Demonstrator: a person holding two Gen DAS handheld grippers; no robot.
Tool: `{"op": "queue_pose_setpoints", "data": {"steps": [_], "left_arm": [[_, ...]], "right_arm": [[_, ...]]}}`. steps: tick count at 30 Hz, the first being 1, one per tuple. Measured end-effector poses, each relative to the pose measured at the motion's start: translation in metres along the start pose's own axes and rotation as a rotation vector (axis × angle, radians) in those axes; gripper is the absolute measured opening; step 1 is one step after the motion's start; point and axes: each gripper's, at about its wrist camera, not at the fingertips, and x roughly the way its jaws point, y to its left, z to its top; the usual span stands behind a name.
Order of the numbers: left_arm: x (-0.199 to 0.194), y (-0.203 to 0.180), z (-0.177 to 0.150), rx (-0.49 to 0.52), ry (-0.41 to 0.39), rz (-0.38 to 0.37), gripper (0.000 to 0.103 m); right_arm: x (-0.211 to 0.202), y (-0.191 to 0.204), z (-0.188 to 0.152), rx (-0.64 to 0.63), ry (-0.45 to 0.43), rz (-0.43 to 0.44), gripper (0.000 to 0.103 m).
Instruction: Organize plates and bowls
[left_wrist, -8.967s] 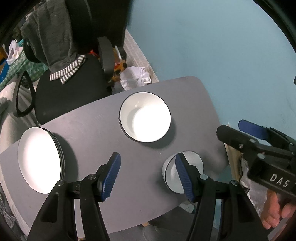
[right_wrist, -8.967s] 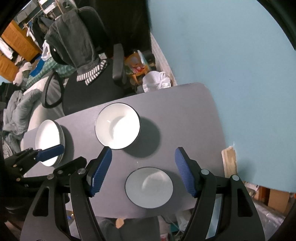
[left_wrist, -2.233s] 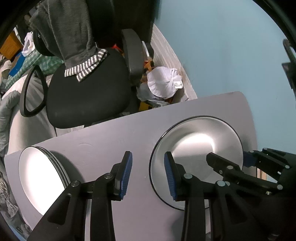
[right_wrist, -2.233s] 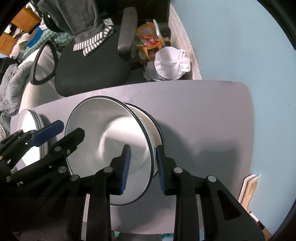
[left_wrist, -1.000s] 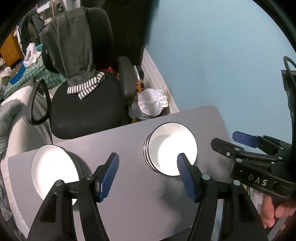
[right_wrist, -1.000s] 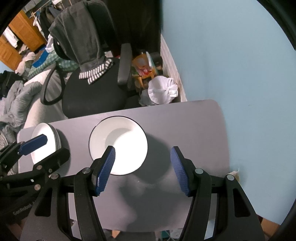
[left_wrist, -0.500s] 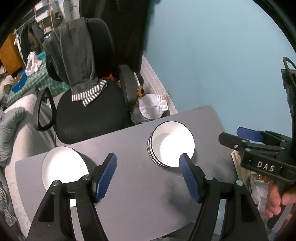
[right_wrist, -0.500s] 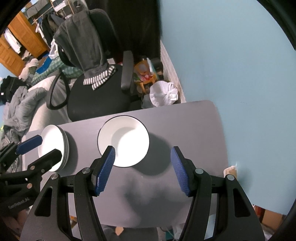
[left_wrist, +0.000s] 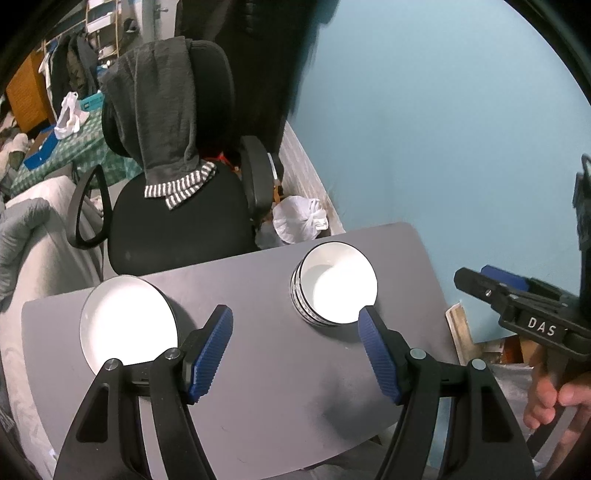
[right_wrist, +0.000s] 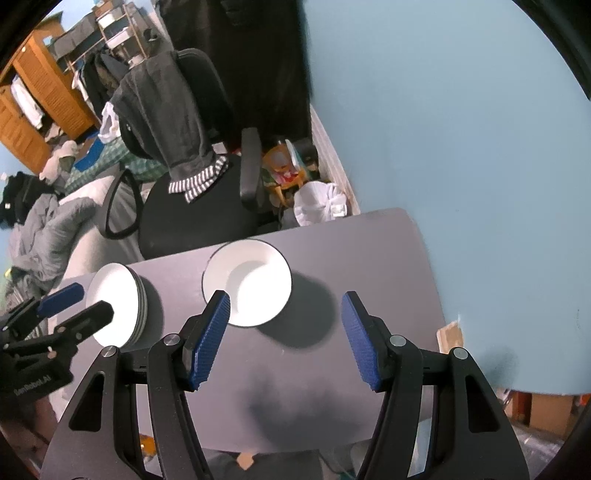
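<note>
both claws hanging tilted down over the counter (left_wrist: 280, 369); left claw (left_wrist: 295, 350) gaping empty; right claw (right_wrist: 286, 339) open, empty too

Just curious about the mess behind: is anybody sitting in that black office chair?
No, the chair is unoccupied; only a grey garment hangs over its backrest.

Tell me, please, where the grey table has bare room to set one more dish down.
The table is bare between the stacked bowls and its edge by the blue wall, and along its near side under both grippers. A narrower bare strip lies between the bowls and the stacked plates. The far left corner is crowded.
</note>
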Motion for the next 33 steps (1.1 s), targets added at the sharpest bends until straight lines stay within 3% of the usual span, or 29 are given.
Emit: {"op": "queue_pose_setpoints", "data": {"steps": [12,21,33], "left_arm": [[0.022,0.014,-0.007,-0.057,0.041,-0.004,0.076],[0.068,0.024,-0.005,-0.110,0.114,-0.022,0.076],[0.143,0.023,0.005,-0.126,0.225,-0.010,0.076]], "right_arm": [[0.028,-0.015,-0.008,-0.005,0.069,0.028,0.062],[0.072,-0.022,-0.001,-0.063,0.146,0.022,0.062],[0.142,-0.034,0.009,-0.068,0.272,0.106,0.062]]}}
